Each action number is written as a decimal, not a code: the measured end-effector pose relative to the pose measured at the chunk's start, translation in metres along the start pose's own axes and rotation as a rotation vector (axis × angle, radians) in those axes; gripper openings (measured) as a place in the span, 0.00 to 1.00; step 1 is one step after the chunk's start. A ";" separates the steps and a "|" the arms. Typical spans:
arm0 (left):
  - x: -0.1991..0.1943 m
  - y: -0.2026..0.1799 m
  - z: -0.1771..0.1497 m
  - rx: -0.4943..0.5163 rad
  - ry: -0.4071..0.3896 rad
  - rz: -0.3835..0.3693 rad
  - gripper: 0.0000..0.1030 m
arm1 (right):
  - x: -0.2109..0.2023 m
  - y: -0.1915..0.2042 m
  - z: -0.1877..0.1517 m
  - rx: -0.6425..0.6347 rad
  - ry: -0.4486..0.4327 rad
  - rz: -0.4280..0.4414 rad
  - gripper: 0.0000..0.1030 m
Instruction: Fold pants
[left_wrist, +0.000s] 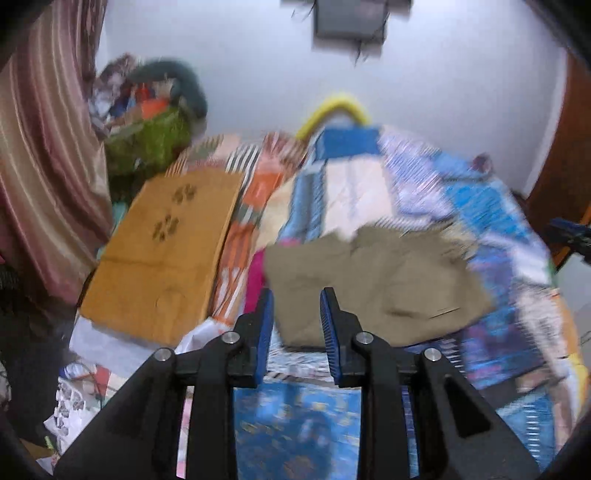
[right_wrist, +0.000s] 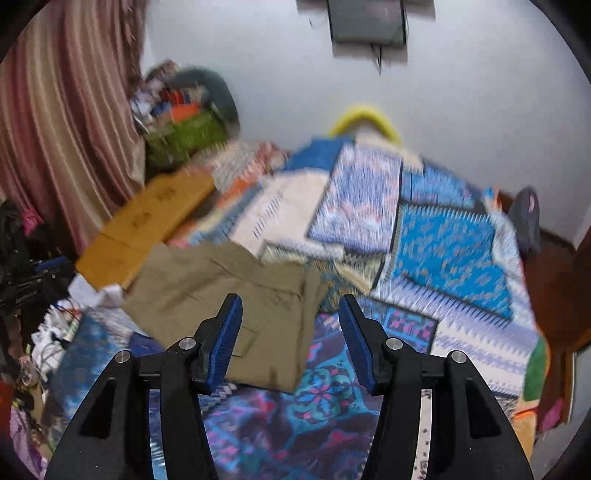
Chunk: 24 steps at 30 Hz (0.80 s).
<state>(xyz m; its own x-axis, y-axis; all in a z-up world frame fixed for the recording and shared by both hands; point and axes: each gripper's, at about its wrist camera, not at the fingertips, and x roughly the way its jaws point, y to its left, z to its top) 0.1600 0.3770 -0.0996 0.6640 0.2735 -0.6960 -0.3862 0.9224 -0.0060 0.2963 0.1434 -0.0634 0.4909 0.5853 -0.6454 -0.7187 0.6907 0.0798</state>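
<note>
- Pants (left_wrist: 373, 284) lie folded on the bed's quilt (right_wrist: 454, 254), long axis across your view
- Left hand-held gripper (left_wrist: 296, 295) spread, empty, nearer, over their near-left edge
- Right hand-held gripper (right_wrist: 290, 302) spread, empty, above their right end

Left wrist view: above bed's near edge, angled down and forward toward far wall, pants (left_wrist: 373, 284) near, centre. Right wrist view: same facing, set further right, pants (right_wrist: 229, 295) left of centre. Shared: pants, patchwork quilt (left_wrist: 491, 221) (right_wrist: 443, 251), cardboard box (left_wrist: 166, 254) (right_wrist: 147, 225).
</note>
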 end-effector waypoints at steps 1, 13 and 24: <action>-0.015 -0.006 0.003 0.004 -0.026 -0.015 0.26 | -0.017 0.007 0.002 -0.007 -0.033 0.006 0.49; -0.220 -0.079 -0.018 0.055 -0.395 -0.072 0.27 | -0.182 0.073 -0.020 -0.032 -0.404 0.146 0.49; -0.284 -0.114 -0.070 0.069 -0.554 -0.082 0.69 | -0.232 0.093 -0.068 -0.049 -0.527 0.139 0.82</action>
<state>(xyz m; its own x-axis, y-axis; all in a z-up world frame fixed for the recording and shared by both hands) -0.0288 0.1751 0.0484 0.9342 0.2857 -0.2136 -0.2891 0.9572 0.0156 0.0818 0.0428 0.0424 0.5609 0.8118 -0.1623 -0.8103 0.5786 0.0935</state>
